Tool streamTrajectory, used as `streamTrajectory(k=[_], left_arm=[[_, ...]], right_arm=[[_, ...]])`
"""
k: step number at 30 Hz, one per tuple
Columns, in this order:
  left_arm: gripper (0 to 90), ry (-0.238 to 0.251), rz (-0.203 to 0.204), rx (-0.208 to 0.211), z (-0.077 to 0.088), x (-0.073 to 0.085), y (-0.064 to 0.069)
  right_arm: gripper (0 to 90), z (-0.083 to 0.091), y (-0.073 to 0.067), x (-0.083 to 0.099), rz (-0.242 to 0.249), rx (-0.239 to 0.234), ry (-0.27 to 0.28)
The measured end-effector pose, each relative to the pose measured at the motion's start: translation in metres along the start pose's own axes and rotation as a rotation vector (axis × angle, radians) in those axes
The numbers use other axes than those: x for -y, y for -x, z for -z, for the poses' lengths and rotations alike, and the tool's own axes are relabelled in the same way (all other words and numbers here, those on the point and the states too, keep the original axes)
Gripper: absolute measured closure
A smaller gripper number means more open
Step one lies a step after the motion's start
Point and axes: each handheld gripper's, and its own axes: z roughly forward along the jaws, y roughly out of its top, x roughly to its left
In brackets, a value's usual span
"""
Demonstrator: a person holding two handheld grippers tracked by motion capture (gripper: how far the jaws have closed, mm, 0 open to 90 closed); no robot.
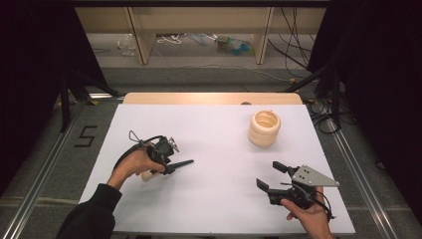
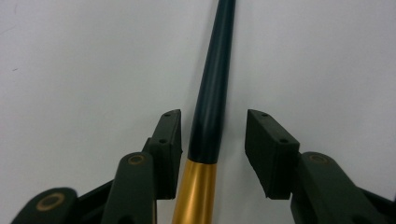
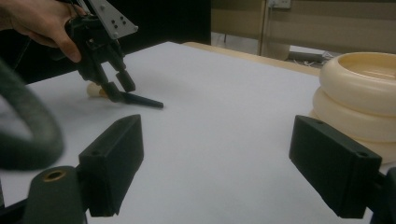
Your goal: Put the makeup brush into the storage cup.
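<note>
- Grippers: two are counted, one in each hand of the person.
- The left gripper (image 1: 174, 164) is held low near the left edge of the tabletop (image 1: 214, 149). Its jaws are seen part-way apart on either side of a single slender rod (image 2: 212, 102); a gap is visible at the right pad, while at the left pad contact cannot be told.
- The rod is counted as one. It lies flat on the tabletop, its dark tapered tip pointed toward the middle. In the left gripper view its nearer part is seen to be glossy gold and its farther part smooth dark green-black; a pale rounded end (image 3: 95, 89) is seen behind the gripper.
- The right gripper (image 1: 271, 177) is held near the front right corner, well apart from the rod. Its jaws are spread wide with nothing between them, and a grey three-cornered plate is carried on top.
- One stack of rings (image 1: 264, 128) is stood toward the far right corner; three cream rings, rounded and matt, are counted in it.
- The tabletop is covered in a plain white sheet, with a wooden strip along the far edge.
- Between the two grippers only bare white surface is seen.
</note>
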Motion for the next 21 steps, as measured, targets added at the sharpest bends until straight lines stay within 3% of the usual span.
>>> streamTrajectory(k=[4,14,21], left_arm=[[58.9,-0.017,-0.012,0.005,-0.0017,-0.0010,-0.0023],[65.2,-0.036,0.014,0.035,-0.0077,-0.0004,-0.0089],[68.6,-0.088,-0.012,0.022,-0.0063,-0.0021,-0.0075]], right_arm=[[18.9,-0.0002,0.0003,0.0003,-0.006,-0.008,0.001],[19.3,-0.0003,0.0000,0.0002,-0.012,-0.009,-0.001],[19.5,-0.0004,0.0003,0.0003,-0.003,-0.009,-0.001]])
